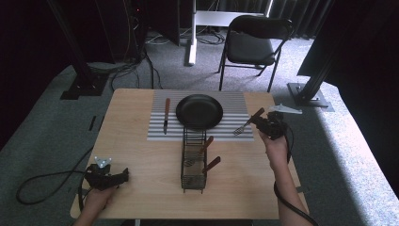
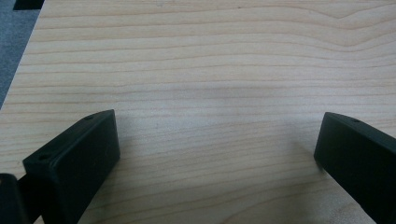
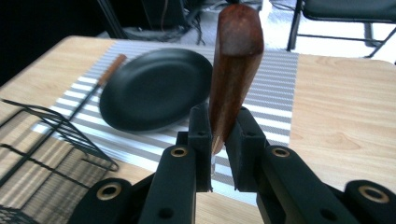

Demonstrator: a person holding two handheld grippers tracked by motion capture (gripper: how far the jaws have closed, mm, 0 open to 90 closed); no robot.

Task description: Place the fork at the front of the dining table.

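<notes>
My right gripper point(image 1: 260, 121) is shut on a fork point(image 1: 248, 122) with a brown wooden handle, held at the right edge of the striped placemat point(image 1: 235, 101), tines down-left near the mat. Seen from the right gripper view, the fork handle point(image 3: 235, 65) rises between the closed jaws of that gripper point(image 3: 218, 150). A black plate point(image 1: 199, 111) sits mid-mat, and a knife point(image 1: 166, 115) with a wooden handle lies left of it. My left gripper point(image 1: 123, 176) rests open near the table's front left; the left gripper view shows its gap point(image 2: 217, 144) over bare wood.
A black wire caddy point(image 1: 194, 160) stands in front of the plate and holds two wooden-handled utensils point(image 1: 211, 164). Beyond the table point(image 1: 141, 150) are a folding chair point(image 1: 254, 44) and dark stand legs on grey carpet. Cables trail off both grippers.
</notes>
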